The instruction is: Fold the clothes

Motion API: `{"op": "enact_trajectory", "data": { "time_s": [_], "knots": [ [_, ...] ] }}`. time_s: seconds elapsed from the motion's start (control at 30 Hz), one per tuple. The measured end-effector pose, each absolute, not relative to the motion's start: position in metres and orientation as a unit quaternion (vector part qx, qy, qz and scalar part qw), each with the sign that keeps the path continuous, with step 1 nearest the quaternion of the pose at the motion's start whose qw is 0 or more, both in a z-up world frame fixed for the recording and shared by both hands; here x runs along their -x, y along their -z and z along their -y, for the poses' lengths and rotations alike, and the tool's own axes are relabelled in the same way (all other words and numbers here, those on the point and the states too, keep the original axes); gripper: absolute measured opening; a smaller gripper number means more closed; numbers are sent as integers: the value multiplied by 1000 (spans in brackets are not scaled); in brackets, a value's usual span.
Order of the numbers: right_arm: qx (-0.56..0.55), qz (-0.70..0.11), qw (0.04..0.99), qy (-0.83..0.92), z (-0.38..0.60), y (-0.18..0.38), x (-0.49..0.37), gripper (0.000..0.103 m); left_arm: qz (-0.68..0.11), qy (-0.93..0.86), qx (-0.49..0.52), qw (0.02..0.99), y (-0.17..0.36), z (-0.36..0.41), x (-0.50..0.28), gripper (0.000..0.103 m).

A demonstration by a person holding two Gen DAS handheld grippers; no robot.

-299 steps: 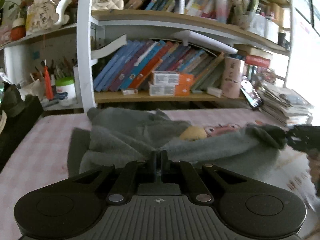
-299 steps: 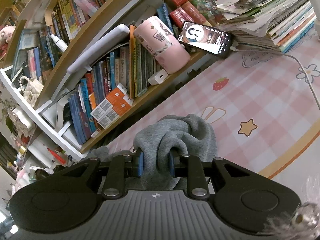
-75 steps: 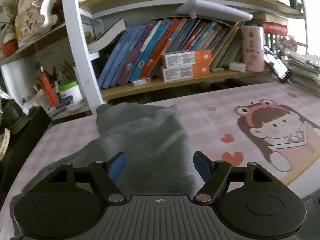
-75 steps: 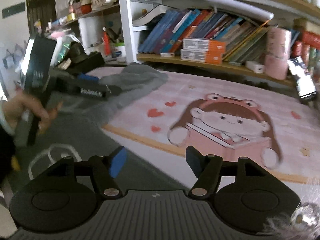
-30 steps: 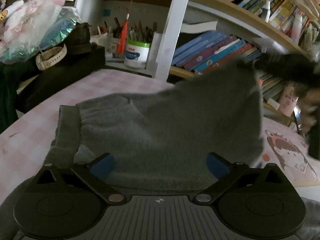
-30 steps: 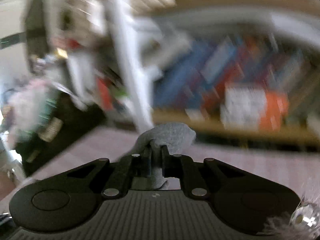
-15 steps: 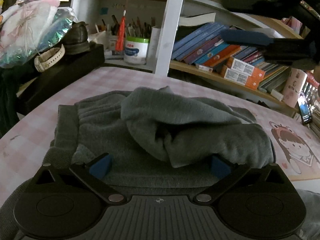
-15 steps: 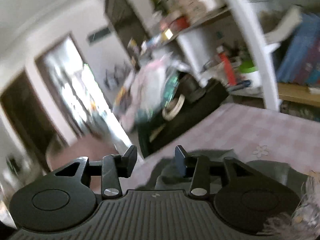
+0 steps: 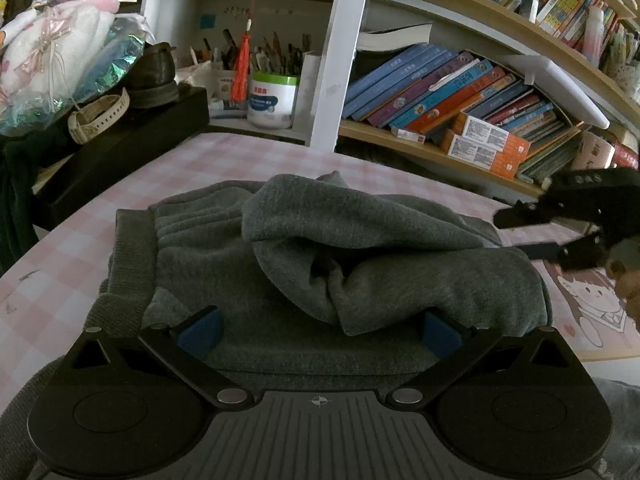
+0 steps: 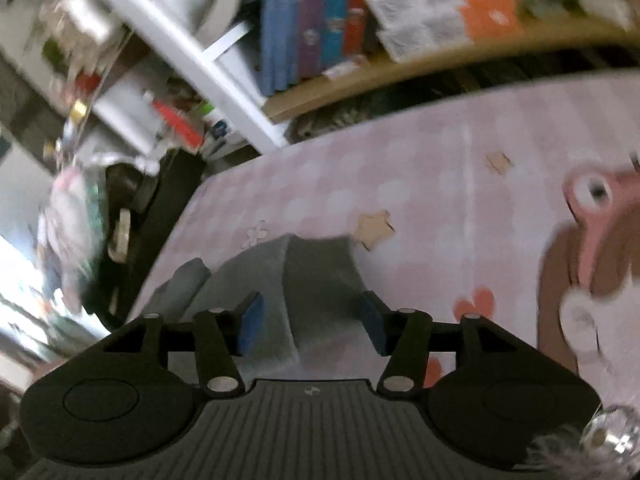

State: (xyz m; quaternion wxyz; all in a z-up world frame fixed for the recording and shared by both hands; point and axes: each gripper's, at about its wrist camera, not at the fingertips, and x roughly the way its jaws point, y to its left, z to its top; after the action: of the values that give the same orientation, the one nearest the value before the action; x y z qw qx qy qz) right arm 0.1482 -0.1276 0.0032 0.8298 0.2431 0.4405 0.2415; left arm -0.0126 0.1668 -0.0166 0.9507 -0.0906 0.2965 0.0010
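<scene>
Grey fleece garment (image 9: pixel 320 248) lies bunched on the pink checked worktop (image 9: pixel 192 164), one flap thrown over the middle, likely a half-made fold. We hold our left tongs (image 9: pixel 320 328) wide open and empty above its near edge; our right tongs (image 10: pixel 310 320) hover open, gripping nothing, beside its far corner.

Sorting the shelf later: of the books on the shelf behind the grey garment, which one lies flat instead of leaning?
The thick book beside the white post, pages facing out; the colourful books below all lean.
</scene>
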Motion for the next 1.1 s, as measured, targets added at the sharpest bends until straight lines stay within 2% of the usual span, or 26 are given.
{"op": "enact_trajectory", "data": {
  "time_s": [0.17, 0.2, 0.23, 0.3, 0.4, 0.63, 0.77, 0.9, 1.03, 1.07, 1.1],
  "knots": [
    [-330, -462, 787, -241, 134, 13, -148, 54, -298, -2, 89, 951, 17, -166, 13, 103],
    [-336, -466, 781, -245, 129, 14, -149, 51, -298, -2, 90, 950, 17, -166, 12, 103],
    [-336, -467, 780, -247, 125, 13, -149, 47, -298, -2, 90, 950, 17, -166, 12, 103],
    [-338, -461, 782, -249, 121, 10, -148, 15, -298, -1, 92, 950, 17, -167, 12, 103],
    [-356, -425, 792, -257, 129, -5, -139, 10, -298, 0, 95, 950, 17, -168, 12, 103],
    [-384, -260, 863, -199, 220, -97, -67, 9, -298, 0, 95, 950, 17, -168, 11, 103],
    [-349, -139, 915, -145, 260, -146, -13, 10, -299, 0, 93, 950, 17, -168, 11, 103],
    [-337, -92, 931, -106, 274, -156, 3, 11, -300, -1, 91, 950, 17, -168, 11, 103],
    [-311, -81, 946, -43, 276, -143, -20, 16, -300, -1, 91, 950, 17, -168, 11, 103],
    [-296, -86, 951, -19, 275, -140, -30, 23, -300, -1, 91, 950, 17, -168, 11, 103],
    [-279, -100, 955, 4, 275, -134, -41, 39, -300, -1, 90, 950, 17, -168, 11, 103]
  ]
}}
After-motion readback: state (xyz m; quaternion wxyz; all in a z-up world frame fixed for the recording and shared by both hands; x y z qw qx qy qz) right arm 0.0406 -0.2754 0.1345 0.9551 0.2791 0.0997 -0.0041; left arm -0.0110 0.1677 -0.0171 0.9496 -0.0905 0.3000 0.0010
